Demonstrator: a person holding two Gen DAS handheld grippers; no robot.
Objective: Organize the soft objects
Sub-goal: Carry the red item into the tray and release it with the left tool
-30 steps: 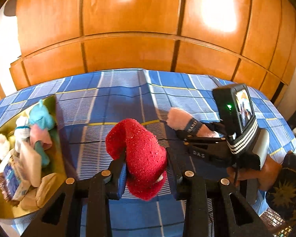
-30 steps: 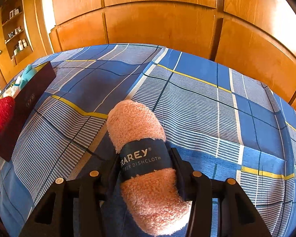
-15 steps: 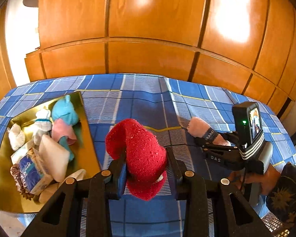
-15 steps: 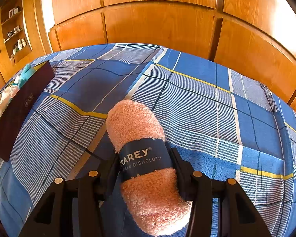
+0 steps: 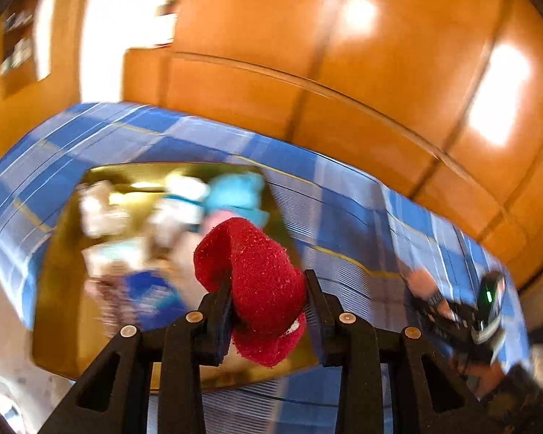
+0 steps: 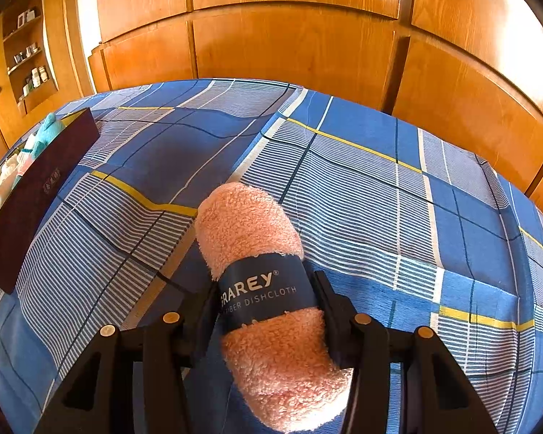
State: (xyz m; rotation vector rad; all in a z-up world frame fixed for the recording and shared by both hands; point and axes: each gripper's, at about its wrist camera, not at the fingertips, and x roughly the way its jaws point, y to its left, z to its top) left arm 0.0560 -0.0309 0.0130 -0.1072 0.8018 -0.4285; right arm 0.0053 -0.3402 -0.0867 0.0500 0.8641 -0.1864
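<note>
Two grippers are working at once, and each camera is catching something the other misses. My left gripper [image 5: 269,305] is clamping a fuzzy red cloth [image 5: 259,282], both pads pressing its sides, and it is hanging above the near right edge of the gold tray [image 5: 59,271]. That blurred view is looking straight down into the tray, where a turquoise soft toy [image 5: 235,193], white bundles and a blue packet [image 5: 150,294] are lying crowded together. Far to the right it is also showing my right gripper [image 5: 436,302] from outside — small, smeared, with a green light glowing on its camera.

My right gripper [image 6: 268,303] is squeezing a rolled peach dishcloth [image 6: 251,226] across its dark blue paper band [image 6: 264,289]; whether the roll is resting on the sheet or held just over it, I cannot tell. This sharper view is giving only the tray's dark outer wall [image 6: 29,202] at far left, with the turquoise toy [image 6: 47,132] peeking over the rim.

Under everything a blue plaid bedsheet [image 6: 362,199] with white stripes and yellow lines is spreading wide. Behind it glossy wooden panels [image 6: 289,43] are reflecting lights, and at far left an open shelf [image 6: 30,61] is holding small bottles.
</note>
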